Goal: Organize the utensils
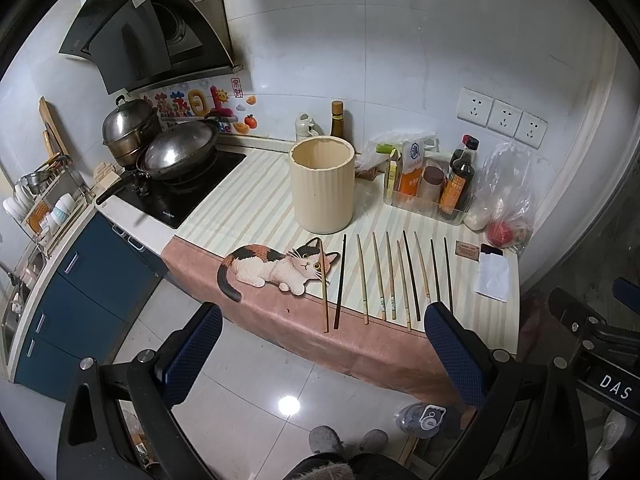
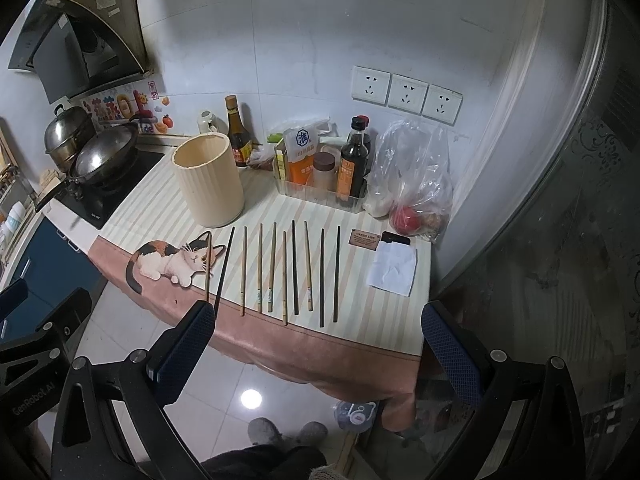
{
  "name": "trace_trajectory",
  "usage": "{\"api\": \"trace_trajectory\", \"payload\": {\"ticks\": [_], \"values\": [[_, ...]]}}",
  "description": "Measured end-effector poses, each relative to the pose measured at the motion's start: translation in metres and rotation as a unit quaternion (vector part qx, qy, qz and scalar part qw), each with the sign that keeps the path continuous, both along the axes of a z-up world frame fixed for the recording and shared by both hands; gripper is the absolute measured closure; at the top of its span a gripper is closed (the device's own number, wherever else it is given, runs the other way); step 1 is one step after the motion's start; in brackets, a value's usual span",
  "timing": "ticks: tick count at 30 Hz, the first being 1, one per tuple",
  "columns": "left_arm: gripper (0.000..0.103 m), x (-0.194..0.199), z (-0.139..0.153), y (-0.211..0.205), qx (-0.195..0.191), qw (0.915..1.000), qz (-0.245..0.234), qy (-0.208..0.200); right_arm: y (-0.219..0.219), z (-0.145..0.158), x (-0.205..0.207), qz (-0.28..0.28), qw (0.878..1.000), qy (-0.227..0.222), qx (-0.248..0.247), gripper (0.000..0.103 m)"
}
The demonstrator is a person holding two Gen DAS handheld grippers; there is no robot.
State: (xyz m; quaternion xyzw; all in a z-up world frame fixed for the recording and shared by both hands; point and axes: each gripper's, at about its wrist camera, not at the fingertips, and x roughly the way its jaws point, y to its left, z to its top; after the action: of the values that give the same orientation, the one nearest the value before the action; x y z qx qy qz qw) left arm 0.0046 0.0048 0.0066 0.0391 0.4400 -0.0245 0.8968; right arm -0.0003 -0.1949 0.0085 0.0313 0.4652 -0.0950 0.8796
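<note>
Several chopsticks [image 1: 390,276] [image 2: 285,270], some pale wood and some dark, lie side by side in a row near the front edge of the striped counter mat. A cream ribbed utensil holder [image 1: 322,184] [image 2: 209,180] stands upright and looks empty behind their left end. My left gripper [image 1: 322,318] is open and empty, held off the counter's front edge before the chopsticks. My right gripper [image 2: 318,318] is open and empty, also in front of the counter, just below the chopstick ends.
A cat-shaped mat [image 1: 276,268] lies left of the chopsticks. A wok [image 1: 180,152] and a steel pot [image 1: 130,126] sit on the stove at left. A clear bin with sauce bottles [image 1: 436,184], a plastic bag [image 1: 506,196], a white paper [image 1: 493,276] and a small card [image 1: 467,249] are at right.
</note>
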Motion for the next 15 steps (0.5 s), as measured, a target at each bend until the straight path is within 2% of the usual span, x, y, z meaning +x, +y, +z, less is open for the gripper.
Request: {"api": "trace_trajectory", "payload": {"ticks": [15], "values": [[0.000, -0.0002, 0.0094, 0.0046, -0.001, 1.0000, 0.001, -0.007, 0.0017, 0.0010, -0.0006, 0.000, 1.000, -0.002, -0.003, 0.000]]}}
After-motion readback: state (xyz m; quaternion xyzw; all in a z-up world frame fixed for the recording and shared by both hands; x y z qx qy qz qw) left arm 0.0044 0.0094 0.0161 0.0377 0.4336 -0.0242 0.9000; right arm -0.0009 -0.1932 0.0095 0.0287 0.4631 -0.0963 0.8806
